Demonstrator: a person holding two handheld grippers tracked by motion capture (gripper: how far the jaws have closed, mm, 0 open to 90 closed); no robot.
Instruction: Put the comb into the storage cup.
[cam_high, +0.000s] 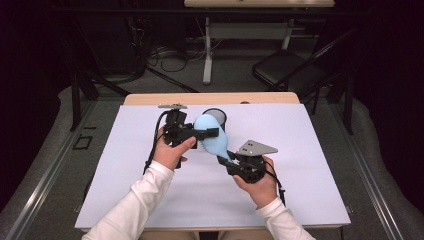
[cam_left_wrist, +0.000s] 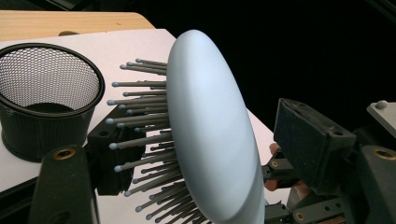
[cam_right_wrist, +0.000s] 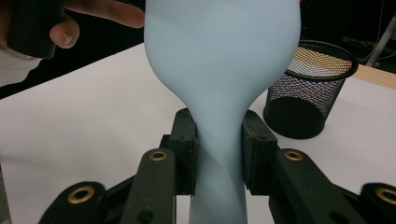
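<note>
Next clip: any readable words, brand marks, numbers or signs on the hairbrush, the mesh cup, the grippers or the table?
None can be read.
Light blue hairbrush: plain back and handle, no mark.
Black mesh cup: no label.
Left gripper and right gripper: bare black parts and brass screws, no lettering.
White table cover: blank.

A dark lab or studio: white-covered table (cam_high: 150, 200), floor cables (cam_high: 170, 57), folding chair (cam_high: 285, 67).
</note>
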